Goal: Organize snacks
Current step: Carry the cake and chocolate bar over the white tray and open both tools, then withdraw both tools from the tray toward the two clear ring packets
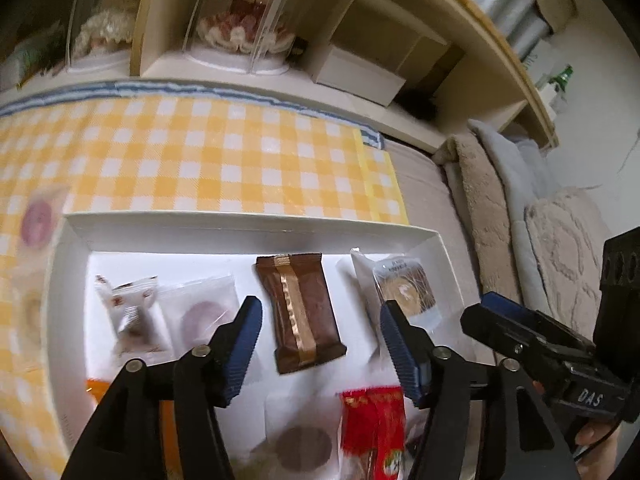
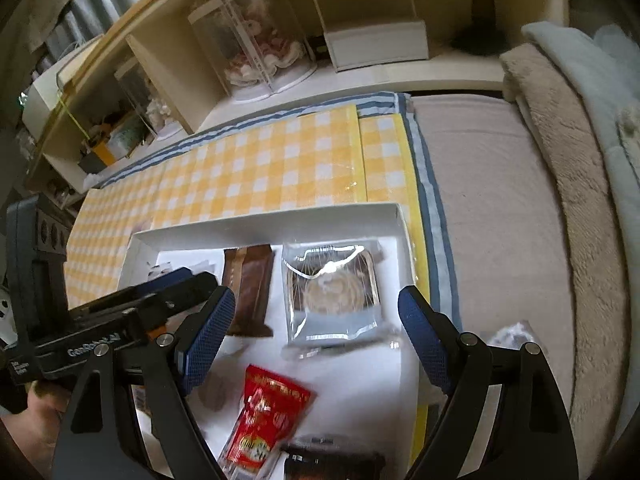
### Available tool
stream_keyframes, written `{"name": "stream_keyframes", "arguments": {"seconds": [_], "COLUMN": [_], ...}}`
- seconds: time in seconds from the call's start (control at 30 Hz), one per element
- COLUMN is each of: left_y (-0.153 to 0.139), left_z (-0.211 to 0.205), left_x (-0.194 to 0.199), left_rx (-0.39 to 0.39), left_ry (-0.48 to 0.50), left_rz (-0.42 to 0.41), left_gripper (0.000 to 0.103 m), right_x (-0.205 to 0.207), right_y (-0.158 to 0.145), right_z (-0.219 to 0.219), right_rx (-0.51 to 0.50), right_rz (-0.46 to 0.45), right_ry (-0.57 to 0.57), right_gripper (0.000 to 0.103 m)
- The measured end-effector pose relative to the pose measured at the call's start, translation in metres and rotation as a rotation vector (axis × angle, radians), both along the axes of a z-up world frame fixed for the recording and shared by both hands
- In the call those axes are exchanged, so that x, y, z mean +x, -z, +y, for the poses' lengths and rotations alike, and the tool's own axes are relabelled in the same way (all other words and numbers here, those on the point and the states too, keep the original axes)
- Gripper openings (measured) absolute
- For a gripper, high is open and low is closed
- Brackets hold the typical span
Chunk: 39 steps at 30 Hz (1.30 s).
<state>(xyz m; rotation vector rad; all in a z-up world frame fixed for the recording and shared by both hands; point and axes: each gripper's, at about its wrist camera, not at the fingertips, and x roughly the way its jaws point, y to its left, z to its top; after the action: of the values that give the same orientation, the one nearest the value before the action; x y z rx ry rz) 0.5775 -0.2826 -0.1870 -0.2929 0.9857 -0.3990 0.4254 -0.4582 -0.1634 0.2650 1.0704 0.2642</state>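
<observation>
A shallow white box (image 1: 240,228) (image 2: 280,220) holds several wrapped snacks. My left gripper (image 1: 320,304) is open, and a brown bar (image 1: 300,312) lies flat in the box between its fingers, untouched by the pads. My right gripper (image 2: 316,294) is open wide over a clear packet with a round cookie (image 2: 332,292) (image 1: 404,292), which rests in the box's right corner. A red packet (image 1: 374,420) (image 2: 268,416) lies nearer to me. To the left sit a clear packet with a purple round (image 1: 202,316) and a white wrapped sweet (image 1: 128,312).
The box stands on a yellow checked cloth (image 1: 200,160) (image 2: 260,168). A pink round snack (image 1: 38,220) lies on the cloth left of the box. Behind is a shelf with dolls in clear cases (image 1: 244,20) and a small white box (image 1: 360,76). Beige blankets (image 2: 560,168) lie to the right.
</observation>
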Motion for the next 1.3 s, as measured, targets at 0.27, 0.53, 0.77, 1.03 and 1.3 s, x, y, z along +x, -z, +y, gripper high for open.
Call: {"name": "stream_keyframes", "arguments": {"seconds": [0.27, 0.53, 0.77, 1.03, 1.3], "left_y": [-0.025, -0.044, -0.064, -0.091, -0.116], "left_z": [0.018, 0.033, 0.053, 0.076, 0.106], "left_x": [-0.042, -0.074, -0.097, -0.126, -0.150], "left_rx": [0.040, 0.061, 0.070, 0.105, 0.114], "left_ry": [0.008, 0.024, 0.022, 0.034, 0.025], "left_rz": [-0.021, -0.044, -0.070, -0.110, -0.144], "left_gripper": [0.073, 0.099, 0.103, 0.103, 0.103], "right_x": [-0.025, -0.047, -0.064, -0.080, -0.099], "right_y": [-0.013, -0.030, -0.043, -0.061, -0.084], "right_z": [-0.004, -0.001, -0.001, 0.011, 0.031], "right_rx": [0.005, -0.032, -0.077, -0.129, -0.154], "right_rz": [-0.006, -0.040, -0.053, -0.072, -0.099], "right_ry": [0.034, 0.057, 0.101, 0.109, 0.117], "right_gripper": [0.085, 0.101, 0.103, 0.103, 0.103]}}
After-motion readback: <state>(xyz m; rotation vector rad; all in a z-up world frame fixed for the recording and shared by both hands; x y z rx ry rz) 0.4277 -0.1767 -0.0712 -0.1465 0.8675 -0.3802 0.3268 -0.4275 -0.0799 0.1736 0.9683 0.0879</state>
